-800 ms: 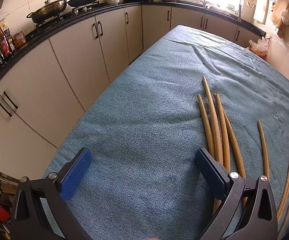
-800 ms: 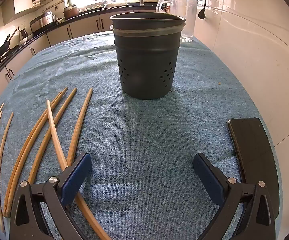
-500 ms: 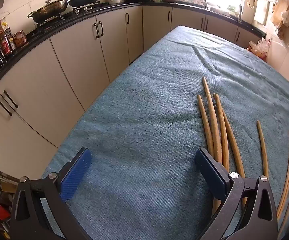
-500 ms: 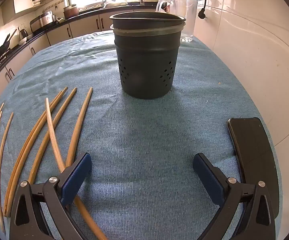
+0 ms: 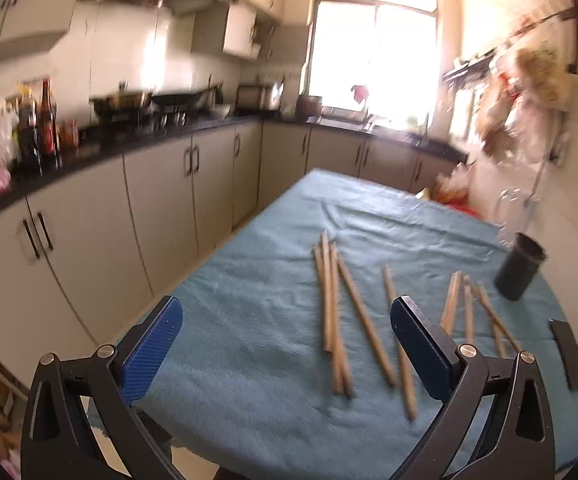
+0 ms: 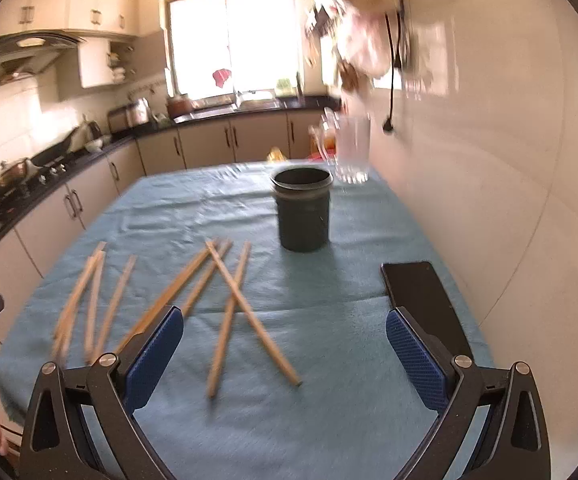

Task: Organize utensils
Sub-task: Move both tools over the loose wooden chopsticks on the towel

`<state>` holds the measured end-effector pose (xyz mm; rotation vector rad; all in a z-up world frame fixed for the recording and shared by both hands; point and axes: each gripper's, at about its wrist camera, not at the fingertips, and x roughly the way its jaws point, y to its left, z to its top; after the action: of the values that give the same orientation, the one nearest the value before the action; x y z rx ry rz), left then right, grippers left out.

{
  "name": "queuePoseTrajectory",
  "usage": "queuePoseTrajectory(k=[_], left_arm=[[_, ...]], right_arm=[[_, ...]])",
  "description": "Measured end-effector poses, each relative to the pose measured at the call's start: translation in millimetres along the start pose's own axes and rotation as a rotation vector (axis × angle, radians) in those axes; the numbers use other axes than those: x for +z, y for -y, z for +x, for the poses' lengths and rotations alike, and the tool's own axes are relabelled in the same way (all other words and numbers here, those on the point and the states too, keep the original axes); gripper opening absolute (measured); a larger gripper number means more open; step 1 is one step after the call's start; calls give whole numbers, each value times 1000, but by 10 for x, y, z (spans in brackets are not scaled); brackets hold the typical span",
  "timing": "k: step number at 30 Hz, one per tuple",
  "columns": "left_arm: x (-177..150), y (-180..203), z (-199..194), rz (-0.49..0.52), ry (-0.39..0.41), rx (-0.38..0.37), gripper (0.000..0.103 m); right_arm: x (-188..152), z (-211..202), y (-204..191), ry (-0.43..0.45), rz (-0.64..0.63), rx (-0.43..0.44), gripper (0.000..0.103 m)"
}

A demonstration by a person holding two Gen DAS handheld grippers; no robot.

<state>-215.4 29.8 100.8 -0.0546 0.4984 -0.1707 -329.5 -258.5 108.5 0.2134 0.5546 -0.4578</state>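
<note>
Black triangular gripper frames, silver screws, ribbed blue fingers [image 5: 151, 350].

Chopsticks [image 6: 225, 304] lay scattered on the table [image 6: 329, 420], left of and before the holder [image 6: 303, 210]. A jug [image 6: 351, 150] stood just behind the holder; a phone [image 6: 421, 296] lay right of the chopsticks.

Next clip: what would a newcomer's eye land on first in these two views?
The scattered wooden chopsticks on the blue tablecloth, two of them crossed. Behind them stands the dark utensil holder, with a black phone lying to its right near the wall. Both hand-held grippers, left and right, are open and empty.
</note>
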Motion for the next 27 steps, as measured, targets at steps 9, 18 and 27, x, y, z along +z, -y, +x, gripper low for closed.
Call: queuePoseTrajectory(k=[9, 18, 27], left_arm=[[-185, 286, -57, 113, -32, -37, 103], [-235, 314, -39, 117, -53, -65, 103], [-265, 275, 59, 112, -92, -56, 103]], right_arm=[[-466, -78, -376, -37, -30, 158, 99], [-446, -221, -449, 24, -76, 151, 98], [-460, -175, -527, 8, -104, 156, 98]])
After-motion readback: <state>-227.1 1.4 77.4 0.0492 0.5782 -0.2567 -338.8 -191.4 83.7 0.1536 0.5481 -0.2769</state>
